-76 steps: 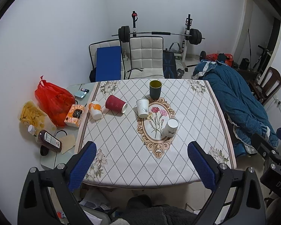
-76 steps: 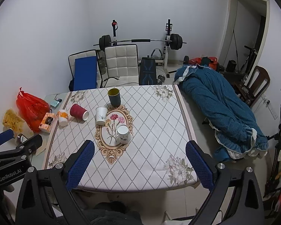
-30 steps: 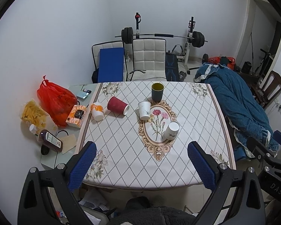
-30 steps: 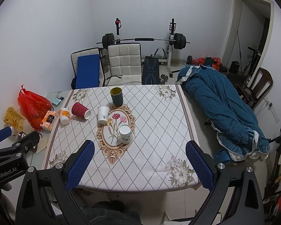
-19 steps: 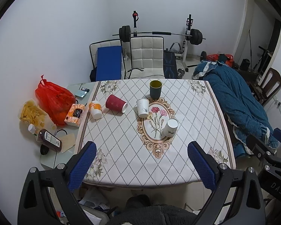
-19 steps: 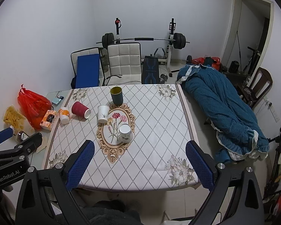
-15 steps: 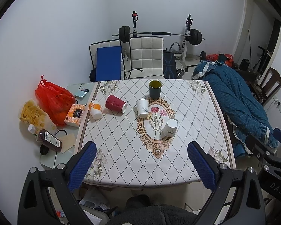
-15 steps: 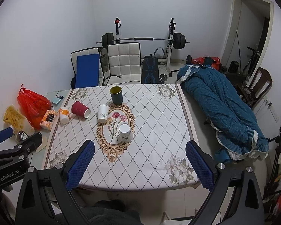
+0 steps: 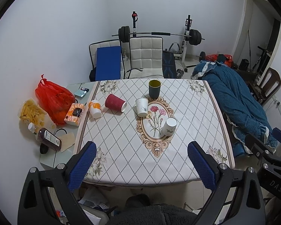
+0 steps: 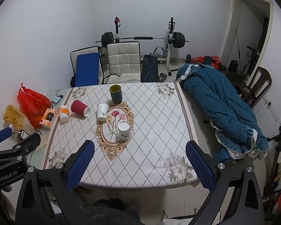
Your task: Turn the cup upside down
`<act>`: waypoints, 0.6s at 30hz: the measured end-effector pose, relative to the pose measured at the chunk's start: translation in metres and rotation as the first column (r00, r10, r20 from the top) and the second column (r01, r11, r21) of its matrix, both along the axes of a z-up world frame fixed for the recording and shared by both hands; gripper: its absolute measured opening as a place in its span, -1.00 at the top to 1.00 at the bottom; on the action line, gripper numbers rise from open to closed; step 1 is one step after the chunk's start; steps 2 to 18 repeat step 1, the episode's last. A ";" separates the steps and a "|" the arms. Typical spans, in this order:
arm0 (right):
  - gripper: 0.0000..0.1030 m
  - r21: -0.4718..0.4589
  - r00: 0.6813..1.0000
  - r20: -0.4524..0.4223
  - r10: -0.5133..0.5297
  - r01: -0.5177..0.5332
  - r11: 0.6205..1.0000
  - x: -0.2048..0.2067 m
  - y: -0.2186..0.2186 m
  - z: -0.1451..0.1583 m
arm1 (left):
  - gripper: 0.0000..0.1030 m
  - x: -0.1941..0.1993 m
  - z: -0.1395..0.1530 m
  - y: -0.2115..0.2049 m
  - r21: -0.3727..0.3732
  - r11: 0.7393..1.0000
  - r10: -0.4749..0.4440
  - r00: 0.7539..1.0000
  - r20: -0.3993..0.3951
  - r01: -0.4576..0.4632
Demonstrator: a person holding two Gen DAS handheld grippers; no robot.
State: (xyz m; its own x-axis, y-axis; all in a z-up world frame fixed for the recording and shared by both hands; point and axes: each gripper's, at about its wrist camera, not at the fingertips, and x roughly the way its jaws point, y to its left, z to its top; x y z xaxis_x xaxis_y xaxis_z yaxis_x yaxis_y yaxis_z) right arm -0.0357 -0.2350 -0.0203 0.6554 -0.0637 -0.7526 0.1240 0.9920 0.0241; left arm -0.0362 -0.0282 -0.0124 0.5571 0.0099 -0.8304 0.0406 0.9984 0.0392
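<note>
Blue ribbed pads on left gripper (image 9: 141, 166) and right gripper (image 10: 139, 166); both held back from near desk edge, above it, jaws wide apart, empty. Diamond-patterned white cloth desk (image 9: 121, 140) carries cups: dark green cylindrical cup (image 9: 154, 88) upright at far side; white paper cup (image 9: 142, 104) upright beside floral oval; second white paper cup (image 9: 169, 126) upside down on oval; red ribbed paper cup (image 9: 115, 102) on side.

The surface's (image 9: 178, 168) near edge is disappearing behind the left tongs' (image 9: 142, 166) black arms, whose bases are running off the bottom of the view. The print on the small box (image 9: 74, 112) and the bottle's (image 9: 48, 139) label is reading too small to tell. In the right wrist view, the bottle (image 10: 21, 134) is sitting half hidden behind the other tool's arm.
</note>
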 end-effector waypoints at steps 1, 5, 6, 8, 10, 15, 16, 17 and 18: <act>-0.94 -0.001 1.000 0.001 0.000 0.000 1.000 -0.003 -0.001 -0.001 | -0.94 0.000 0.000 -0.001 -0.001 1.000 -0.001 1.000 -0.001 0.001; -0.94 -0.001 1.000 0.001 0.000 0.000 1.000 -0.003 -0.001 -0.001 | -0.94 0.000 0.000 -0.001 -0.001 1.000 -0.001 1.000 -0.001 0.001; -0.94 -0.001 1.000 0.001 0.000 0.000 1.000 -0.003 -0.001 -0.001 | -0.94 0.000 0.000 -0.001 -0.001 1.000 -0.001 1.000 -0.001 0.001; -0.94 -0.001 1.000 0.001 0.000 0.000 1.000 -0.003 -0.001 -0.001 | -0.94 0.000 0.000 -0.001 -0.001 1.000 -0.001 1.000 -0.001 0.001; -0.94 -0.001 1.000 0.001 0.000 0.000 1.000 -0.003 -0.001 -0.001 | -0.94 0.000 0.000 -0.001 -0.001 1.000 -0.001 1.000 -0.001 0.001; -0.94 -0.001 1.000 0.001 0.000 0.000 1.000 -0.003 -0.001 -0.001 | -0.94 0.000 0.000 -0.001 -0.001 1.000 -0.001 1.000 -0.001 0.001; -0.94 -0.001 1.000 0.001 0.000 0.000 1.000 -0.003 -0.001 -0.001 | -0.94 0.000 0.000 -0.001 -0.001 1.000 -0.001 1.000 -0.001 0.001; -0.94 -0.001 1.000 0.001 0.000 0.000 1.000 -0.003 -0.001 -0.001 | -0.94 0.000 0.000 -0.001 -0.001 1.000 -0.001 1.000 -0.001 0.001; -0.94 -0.001 1.000 0.001 0.000 0.000 1.000 -0.003 -0.001 -0.001 | -0.94 0.000 0.000 -0.001 -0.001 1.000 -0.001 1.000 -0.001 0.001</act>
